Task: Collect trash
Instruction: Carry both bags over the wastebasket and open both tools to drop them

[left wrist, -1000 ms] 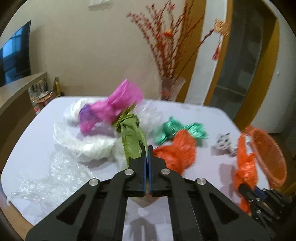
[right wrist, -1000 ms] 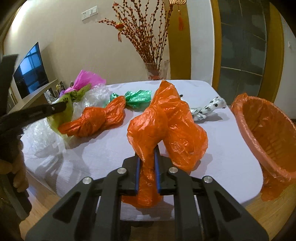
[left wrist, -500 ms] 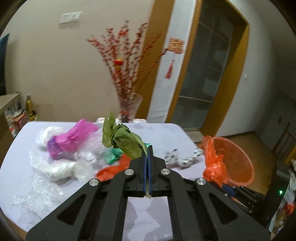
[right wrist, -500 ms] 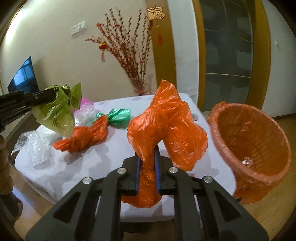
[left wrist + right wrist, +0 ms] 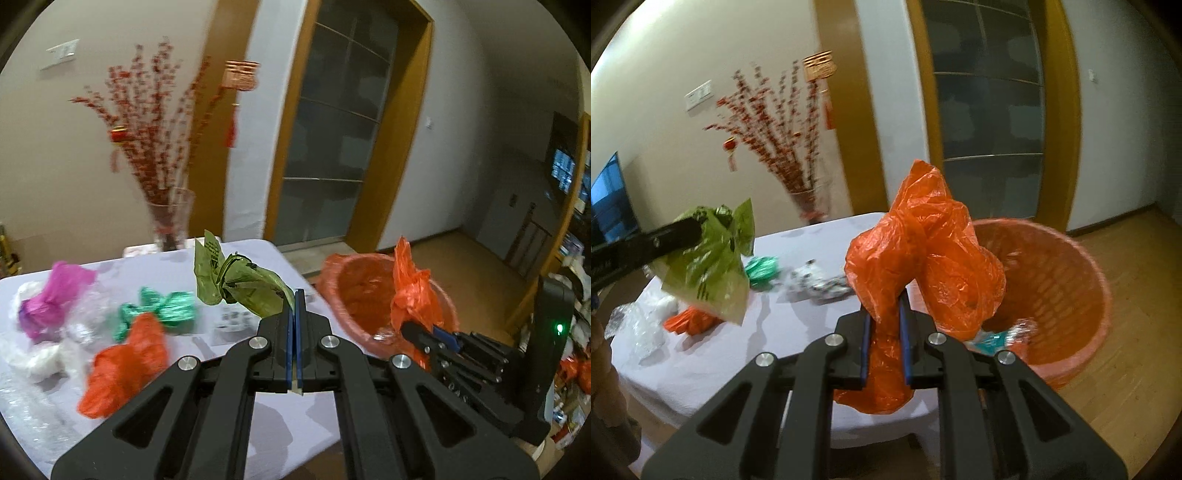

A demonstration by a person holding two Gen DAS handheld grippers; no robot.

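Observation:
My left gripper is shut on an olive-green plastic bag, held in the air above the table's right edge; the same green bag hangs at the left of the right wrist view. My right gripper is shut on a crumpled orange plastic bag, lifted beside the orange basket. In the left wrist view that orange bag hangs over the basket. Some wrappers lie inside the basket.
On the white-clothed table lie another orange bag, a green foil wad, a pink bag, clear and white plastic and a black-and-white wrapper. A vase of red branches stands at the back. Wooden floor surrounds the basket.
Both grippers have risen and swung right, away from the pile toward the basket, each carrying its bag. The basket now fills more of both views.

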